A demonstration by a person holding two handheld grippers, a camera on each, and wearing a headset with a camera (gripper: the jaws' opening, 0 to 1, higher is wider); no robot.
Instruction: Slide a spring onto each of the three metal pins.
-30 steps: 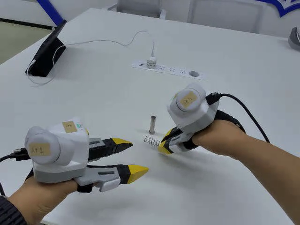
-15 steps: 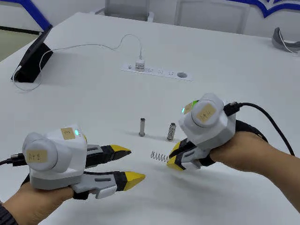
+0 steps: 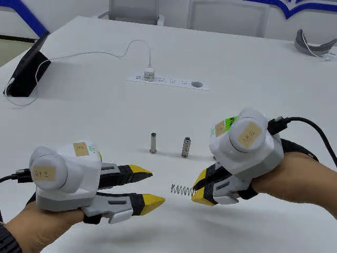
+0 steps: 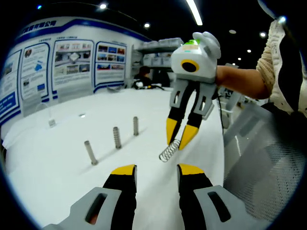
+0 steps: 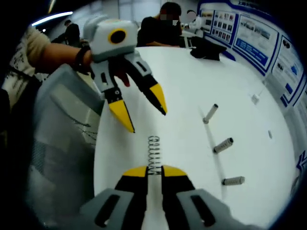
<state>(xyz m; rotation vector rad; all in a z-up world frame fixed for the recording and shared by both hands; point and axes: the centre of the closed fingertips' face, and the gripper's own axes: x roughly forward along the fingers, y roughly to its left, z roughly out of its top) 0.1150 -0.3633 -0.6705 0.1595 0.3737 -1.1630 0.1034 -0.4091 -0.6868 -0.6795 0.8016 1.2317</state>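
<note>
Three short metal pins stand in a row on the white table [image 3: 95,110]. The leftmost pin [image 3: 153,143] [image 4: 90,152] [image 5: 209,113] is bare. The middle pin [image 3: 186,147] [image 4: 116,137] [image 5: 223,145] wears a spring, and the third pin [image 4: 135,125] [image 5: 233,181] looks ribbed too. My right gripper [image 3: 201,191] [image 4: 180,136] [image 5: 154,171] is shut on one end of a loose spring [image 3: 182,189] [image 4: 168,151] [image 5: 153,151], held just above the table in front of the pins. My left gripper [image 3: 151,185] [image 4: 156,170] [image 5: 144,112] hovers open at the lower left, its tips facing the spring.
A white power strip [image 3: 174,82] with a plugged charger [image 3: 149,74] and its cable lies behind the pins. A dark tablet stand [image 3: 23,68] sits at the far left. A grey headband-like object [image 3: 313,45] rests at the far right.
The head camera has shifted. The right gripper has drawn the spring back from the pins, toward me and to the right. The left gripper stays open and about where it was.
</note>
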